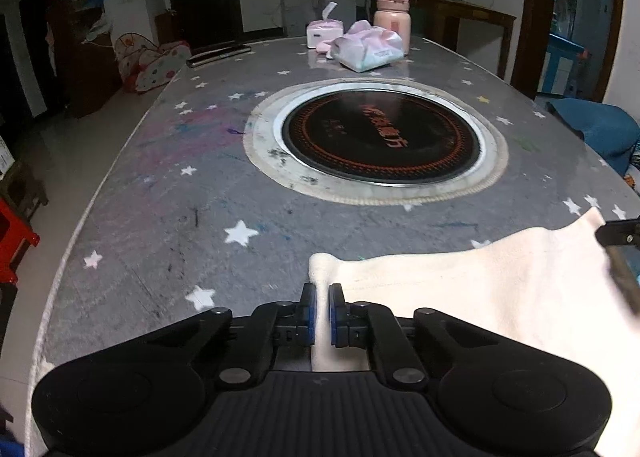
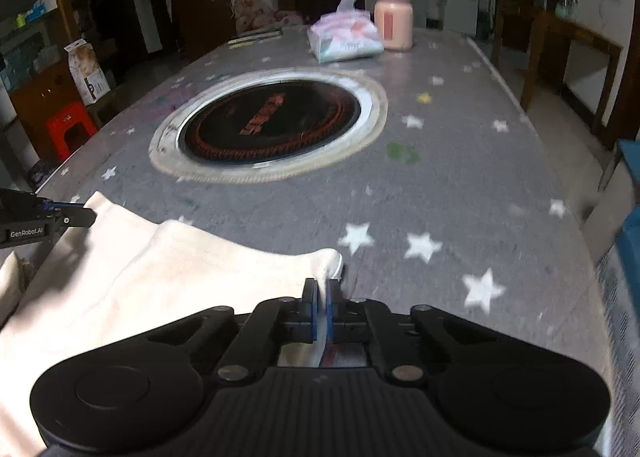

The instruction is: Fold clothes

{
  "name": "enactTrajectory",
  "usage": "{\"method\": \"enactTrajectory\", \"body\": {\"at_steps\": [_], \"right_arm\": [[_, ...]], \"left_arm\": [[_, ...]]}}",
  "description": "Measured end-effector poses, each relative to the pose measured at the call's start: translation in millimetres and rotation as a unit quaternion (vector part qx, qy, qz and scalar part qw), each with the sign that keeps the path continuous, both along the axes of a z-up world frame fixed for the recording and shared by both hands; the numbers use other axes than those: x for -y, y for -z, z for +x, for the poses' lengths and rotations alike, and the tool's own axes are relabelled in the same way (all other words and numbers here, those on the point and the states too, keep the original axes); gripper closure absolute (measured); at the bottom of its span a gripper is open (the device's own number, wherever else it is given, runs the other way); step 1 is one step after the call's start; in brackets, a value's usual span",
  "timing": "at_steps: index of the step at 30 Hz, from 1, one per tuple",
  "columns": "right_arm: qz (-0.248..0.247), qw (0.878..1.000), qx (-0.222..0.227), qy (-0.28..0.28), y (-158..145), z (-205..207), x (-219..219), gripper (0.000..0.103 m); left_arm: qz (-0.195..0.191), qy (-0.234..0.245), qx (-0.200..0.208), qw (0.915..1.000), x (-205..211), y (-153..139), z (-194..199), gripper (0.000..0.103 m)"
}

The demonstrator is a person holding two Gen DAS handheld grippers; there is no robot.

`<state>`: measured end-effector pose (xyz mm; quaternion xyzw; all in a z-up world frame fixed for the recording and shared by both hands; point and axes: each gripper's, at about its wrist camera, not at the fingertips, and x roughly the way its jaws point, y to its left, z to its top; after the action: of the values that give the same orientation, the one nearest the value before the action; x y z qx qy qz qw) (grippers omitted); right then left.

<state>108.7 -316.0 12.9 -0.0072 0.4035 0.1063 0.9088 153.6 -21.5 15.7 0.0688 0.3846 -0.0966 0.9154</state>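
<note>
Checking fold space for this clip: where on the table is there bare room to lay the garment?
Bare cloth lies between the cream garment and the round hotplate, and along the starred strip right of it. The far end is crowded: tissue packs and pink bottle.

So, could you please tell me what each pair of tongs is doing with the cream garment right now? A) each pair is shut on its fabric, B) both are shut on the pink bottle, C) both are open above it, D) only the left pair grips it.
A: the left tongs and the right tongs each pinch a fold of the cream garment between blue pads.
</note>
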Motion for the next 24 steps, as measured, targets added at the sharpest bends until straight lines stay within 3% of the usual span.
{"method": "enactTrajectory", "body": {"at_steps": [6, 11, 13, 18, 24], "right_arm": [[-0.019, 0.999, 0.036, 0.011, -10.2, 25.3, -1.1, 0.1], [-0.039, 0.999, 0.016, -0.002, -2.8, 50.6, -10.6, 0.098], [-0.045, 0.999, 0.014, -0.009, -1.3, 50.5, -12.6, 0.093], [-0.031, 0.998, 0.028, -0.036, -19.9, 17.3, -14.6, 0.091], [-0.018, 0.99, 0.033, -0.137, -41.2, -54.1, -43.2, 0.091]], "left_arm": [[0.0, -0.015, 0.014, 0.9998, -5.9, -1.9, 25.0, 0.096], [0.013, -0.009, 0.011, 0.9998, -2.0, 4.7, 35.5, 0.092], [0.015, -0.011, 0.011, 0.9998, -2.2, 3.5, 33.5, 0.085], [-0.004, -0.003, 0.015, 0.9999, 0.3, -8.6, 11.9, 0.075], [-0.02, 0.053, 0.018, 0.9983, 19.8, -13.0, -35.0, 0.062]]}}
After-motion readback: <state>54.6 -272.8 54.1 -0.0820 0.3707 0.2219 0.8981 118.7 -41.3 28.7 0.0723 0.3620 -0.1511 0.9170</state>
